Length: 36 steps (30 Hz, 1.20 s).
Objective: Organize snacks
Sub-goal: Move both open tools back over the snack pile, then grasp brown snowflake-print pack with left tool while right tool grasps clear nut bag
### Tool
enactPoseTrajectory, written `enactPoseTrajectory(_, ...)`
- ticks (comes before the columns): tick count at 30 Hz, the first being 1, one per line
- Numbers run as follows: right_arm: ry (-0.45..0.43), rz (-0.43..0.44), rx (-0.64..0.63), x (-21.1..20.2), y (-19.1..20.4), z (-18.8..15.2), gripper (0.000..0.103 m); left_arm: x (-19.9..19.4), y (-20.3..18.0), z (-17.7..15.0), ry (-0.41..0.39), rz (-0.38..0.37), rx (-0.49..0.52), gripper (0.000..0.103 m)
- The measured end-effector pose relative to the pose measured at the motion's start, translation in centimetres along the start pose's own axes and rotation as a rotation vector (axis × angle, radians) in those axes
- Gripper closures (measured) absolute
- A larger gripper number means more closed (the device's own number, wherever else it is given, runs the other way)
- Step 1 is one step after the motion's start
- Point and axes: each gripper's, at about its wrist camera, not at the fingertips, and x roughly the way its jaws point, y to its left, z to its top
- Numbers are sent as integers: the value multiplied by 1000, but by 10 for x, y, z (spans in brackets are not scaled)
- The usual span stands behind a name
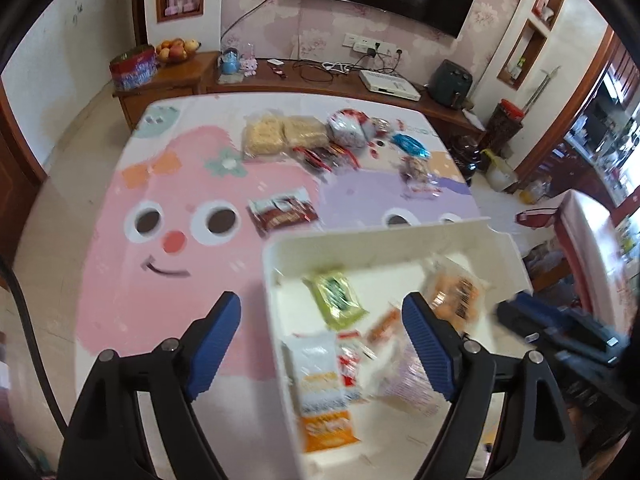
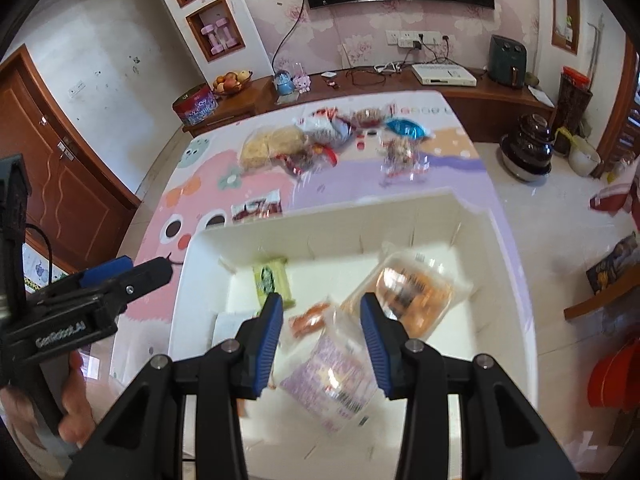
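Several packets already lie in the white bin point(image 2: 472, 216) — more snacks point(image 1: 280, 136) wait on the table point(image 1: 120, 280) — left gripper point(image 1: 320, 344) and right gripper point(image 2: 322, 336) both gape empty.

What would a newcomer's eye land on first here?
Probably the white bin in the near foreground, already holding several snack packs such as a green packet and an orange-printed clear bag. Both the right gripper and the left gripper hang open over it. Behind lies the cartoon-face table cover, with a pile of loose snacks at its far end.
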Motion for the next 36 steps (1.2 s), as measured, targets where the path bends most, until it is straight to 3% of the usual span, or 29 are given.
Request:
enactPoseTrajectory(4, -3, 3, -52, -8, -2, 39, 61, -2, 10, 33, -18, 38, 10, 17)
enactPoseTrajectory(9, -33, -25, -75, -8, -13, 103, 48, 12, 22, 80, -2, 58, 42, 14)
enactPoseTrajectory(12, -2, -28, -61, 14, -25, 143, 44, 38, 22, 105, 30, 101, 127, 14)
enactPoseTrajectory(16, 85, -21, -23, 61, -43, 180, 44, 79, 26, 127, 93, 100, 197, 14)
enactPoseTrajectory(23, 213, -22, 83, 141, -83, 200, 44, 148, 32, 142, 207, 51, 274, 14)
enactPoseTrajectory(28, 293, -62, 133, 191, -105, 196, 44, 189, 29, 136, 275, 70, 356, 14)
enactPoseTrajectory(36, 370, -88, 145, 226, -113, 184, 44, 234, 20, 115, 399, 97, 496, 14)
